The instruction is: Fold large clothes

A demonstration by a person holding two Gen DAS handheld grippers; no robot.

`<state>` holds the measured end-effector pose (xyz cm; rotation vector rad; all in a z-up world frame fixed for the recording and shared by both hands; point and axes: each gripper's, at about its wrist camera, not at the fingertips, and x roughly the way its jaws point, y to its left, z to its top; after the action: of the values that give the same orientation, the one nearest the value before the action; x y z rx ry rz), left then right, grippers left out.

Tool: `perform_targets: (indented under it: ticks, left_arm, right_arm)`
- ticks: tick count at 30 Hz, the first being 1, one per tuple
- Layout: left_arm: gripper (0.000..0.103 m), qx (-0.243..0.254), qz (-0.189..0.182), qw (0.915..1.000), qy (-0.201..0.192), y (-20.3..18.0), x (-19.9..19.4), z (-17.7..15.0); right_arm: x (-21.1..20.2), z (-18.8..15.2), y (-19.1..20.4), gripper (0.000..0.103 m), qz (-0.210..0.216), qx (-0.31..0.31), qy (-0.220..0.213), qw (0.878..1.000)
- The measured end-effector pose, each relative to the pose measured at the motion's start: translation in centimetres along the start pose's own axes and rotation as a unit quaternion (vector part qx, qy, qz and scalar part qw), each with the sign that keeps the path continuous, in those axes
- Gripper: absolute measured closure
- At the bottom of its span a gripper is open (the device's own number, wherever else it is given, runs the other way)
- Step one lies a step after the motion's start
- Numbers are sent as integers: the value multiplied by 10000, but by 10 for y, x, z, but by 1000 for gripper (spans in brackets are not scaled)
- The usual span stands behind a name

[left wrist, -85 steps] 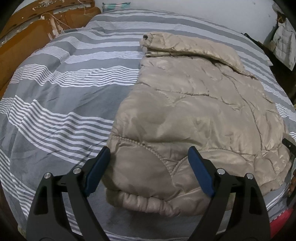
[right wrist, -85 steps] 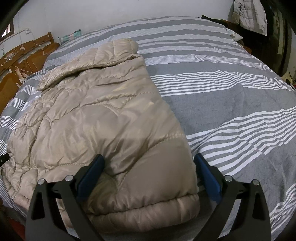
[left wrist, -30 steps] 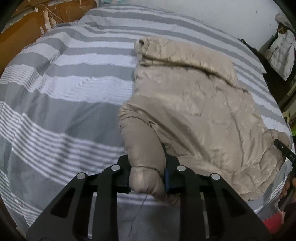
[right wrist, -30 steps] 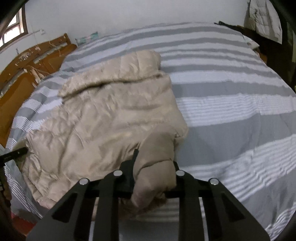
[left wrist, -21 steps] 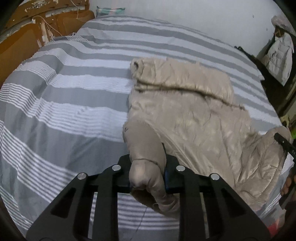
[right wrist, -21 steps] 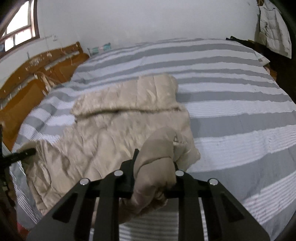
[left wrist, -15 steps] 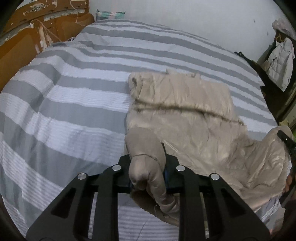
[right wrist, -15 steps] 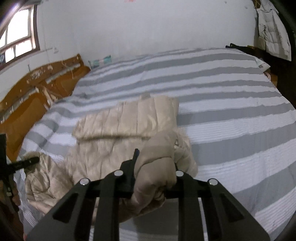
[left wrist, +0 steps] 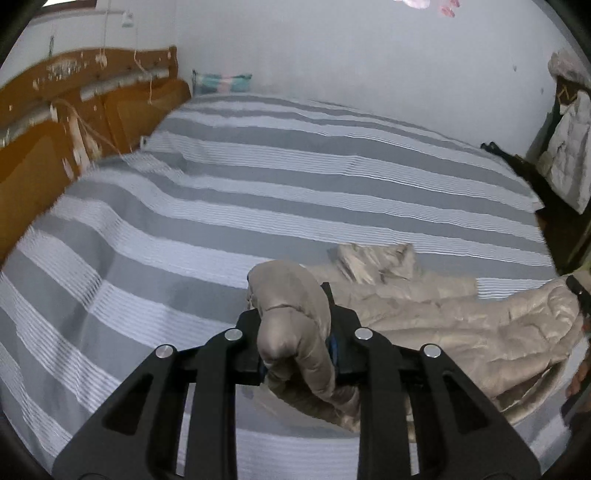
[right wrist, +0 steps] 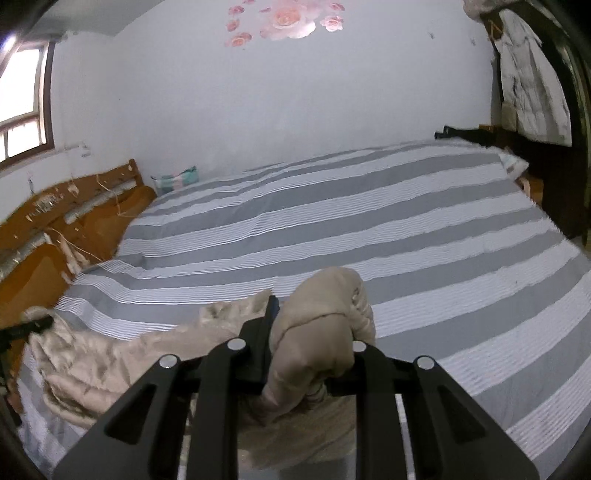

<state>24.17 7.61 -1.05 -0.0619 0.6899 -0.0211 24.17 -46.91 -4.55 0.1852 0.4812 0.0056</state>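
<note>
Only the right view shows rose decals (right wrist: 284, 18) (both claws, left claw (left wrist: 295, 325) and right claw (right wrist: 312, 332), pinch the jacket (left wrist: 461, 328)).

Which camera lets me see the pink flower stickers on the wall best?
The right wrist view. The pink flower stickers show as a whole cluster high on the white wall. The left wrist view catches only a few pink bits cut off at its top edge.

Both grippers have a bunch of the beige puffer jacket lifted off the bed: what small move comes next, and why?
Probably carry both forward, laying the hem toward the collar. The left gripper and right gripper are each shut on the jacket, whose middle sags onto the striped bed between them, not yet folded.
</note>
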Motion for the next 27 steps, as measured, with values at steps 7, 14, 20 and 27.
perform_targets:
  ticks: [7, 14, 20, 27]
  left_arm:
    - [77, 253, 268, 9936, 1065, -3, 93, -51]
    - [67, 354, 91, 9927, 1152, 9, 97, -50]
    - [42, 301, 13, 9901, 1371, 7, 106, -42]
    - [25, 181, -254, 9858, 1651, 11, 104, -51]
  right_arm:
    - [90, -61, -22, 83, -326, -51, 1518, 9879]
    - [98, -65, -30, 82, -213, 56, 1689, 9854]
    - [99, -59, -31, 78, -85, 98, 1879, 9821]
    - [91, -53, -32, 72, 29, 264, 1997, 9795]
